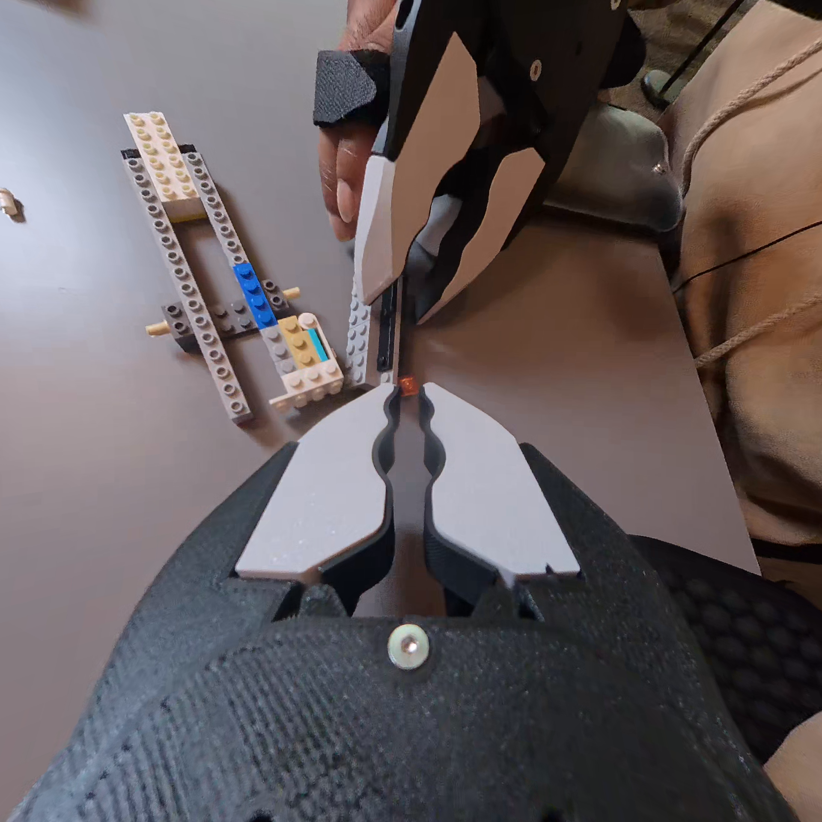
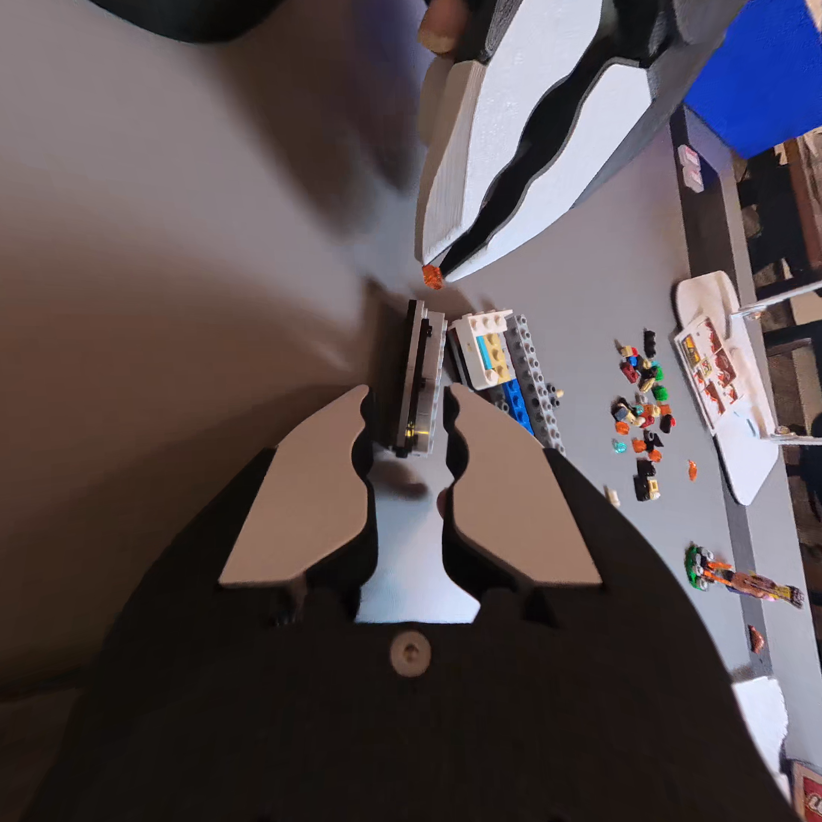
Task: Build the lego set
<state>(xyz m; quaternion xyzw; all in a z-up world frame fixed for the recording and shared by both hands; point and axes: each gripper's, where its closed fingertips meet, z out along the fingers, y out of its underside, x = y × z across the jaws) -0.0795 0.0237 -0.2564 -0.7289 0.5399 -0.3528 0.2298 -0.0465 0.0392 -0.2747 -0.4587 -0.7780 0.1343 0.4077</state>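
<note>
My left gripper (image 1: 409,389) is shut on a small clear orange stud (image 1: 408,384), pinched at its fingertips. The stud hovers just off the near end of a grey and black panel (image 1: 362,329) that stands on edge. My right gripper (image 2: 407,400) is shut on that panel (image 2: 420,378) and also shows in the left wrist view (image 1: 396,302), coming in from above. The right wrist view shows the left gripper (image 2: 438,267) with the orange stud (image 2: 432,276) just beyond the panel's far end. The long grey chassis (image 1: 200,276) with tan, blue and white bricks lies beside the panel.
A pile of several small loose pieces (image 2: 640,400) lies right of the chassis (image 2: 529,378). A white tray (image 2: 751,467) with an instruction booklet (image 2: 707,373) sits beyond it. A colourful figure (image 2: 747,582) lies near the table edge. A person in a tan hoodie (image 1: 756,267) sits at the table's edge (image 1: 694,356). Some 5 centimetres of space lies between my two pairs of fingers.
</note>
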